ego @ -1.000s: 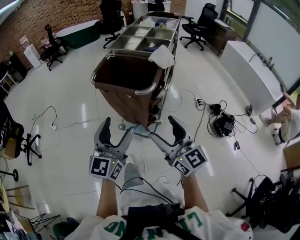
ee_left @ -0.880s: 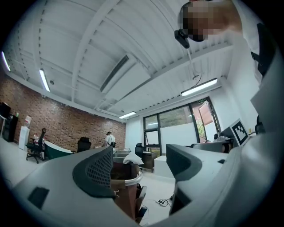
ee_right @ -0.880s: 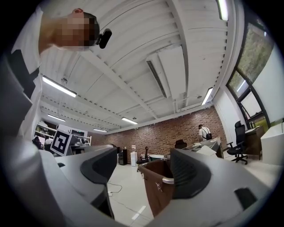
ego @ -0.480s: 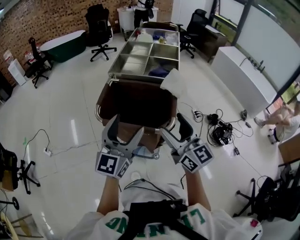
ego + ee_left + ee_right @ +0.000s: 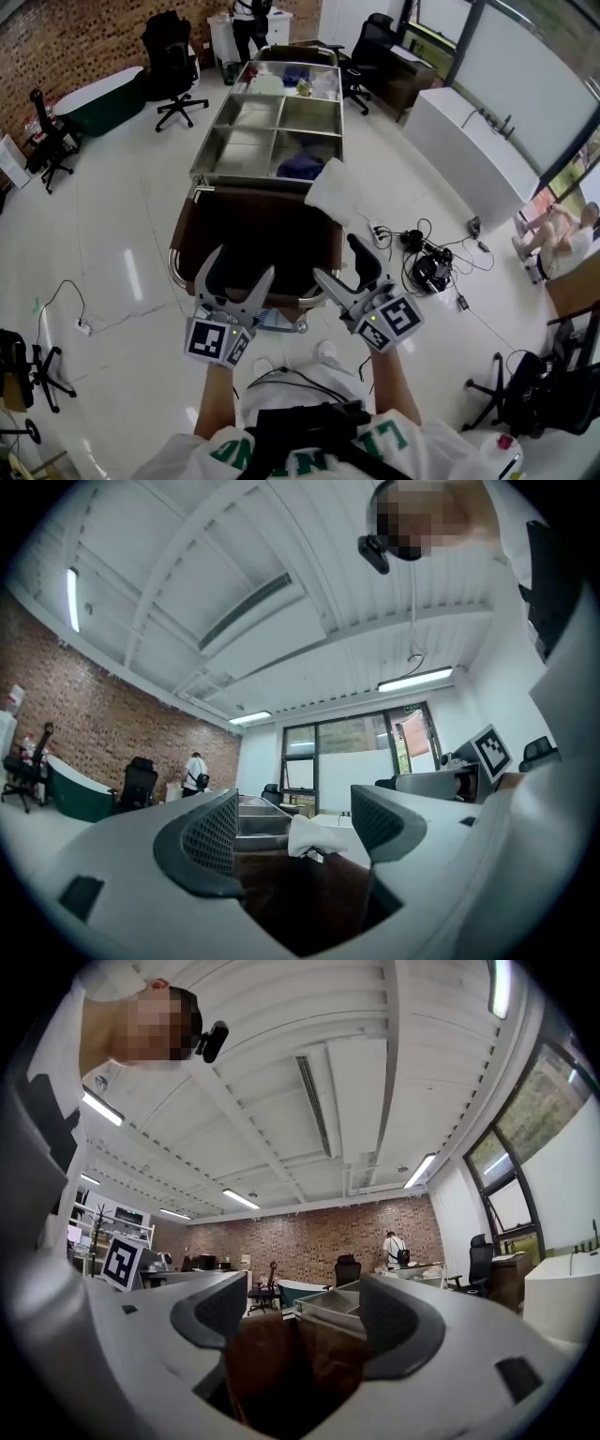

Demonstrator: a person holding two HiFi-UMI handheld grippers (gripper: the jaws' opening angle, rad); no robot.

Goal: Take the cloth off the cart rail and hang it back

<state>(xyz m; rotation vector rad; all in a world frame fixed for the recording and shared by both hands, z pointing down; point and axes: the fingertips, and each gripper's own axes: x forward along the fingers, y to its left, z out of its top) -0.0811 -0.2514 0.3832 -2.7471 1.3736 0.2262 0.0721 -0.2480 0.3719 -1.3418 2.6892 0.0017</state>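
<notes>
A white cloth (image 5: 330, 191) hangs over the right rail of the steel cart (image 5: 225, 161), where the compartment trays meet the brown bag (image 5: 262, 234). Both grippers are held up at the cart's near end, short of the cloth. My left gripper (image 5: 239, 269) is open and holds nothing. My right gripper (image 5: 343, 262) is also open and empty. In the left gripper view the cloth (image 5: 315, 835) shows between the open jaws of that gripper (image 5: 295, 832), some way ahead. The right gripper view looks past its gripper (image 5: 305, 1321) onto the brown bag (image 5: 277, 1354) and the trays (image 5: 333, 1303).
Cables and a power strip (image 5: 427, 267) lie on the floor right of the cart. Office chairs (image 5: 169, 66) and a dark green tub (image 5: 98, 94) stand at the far left. A white counter (image 5: 469, 155) is at the right. A person (image 5: 246, 11) stands beyond the cart.
The view has moved forward toward the cart, so the brown bag now lies right in front of both grippers. Both grippers stay open and empty.
</notes>
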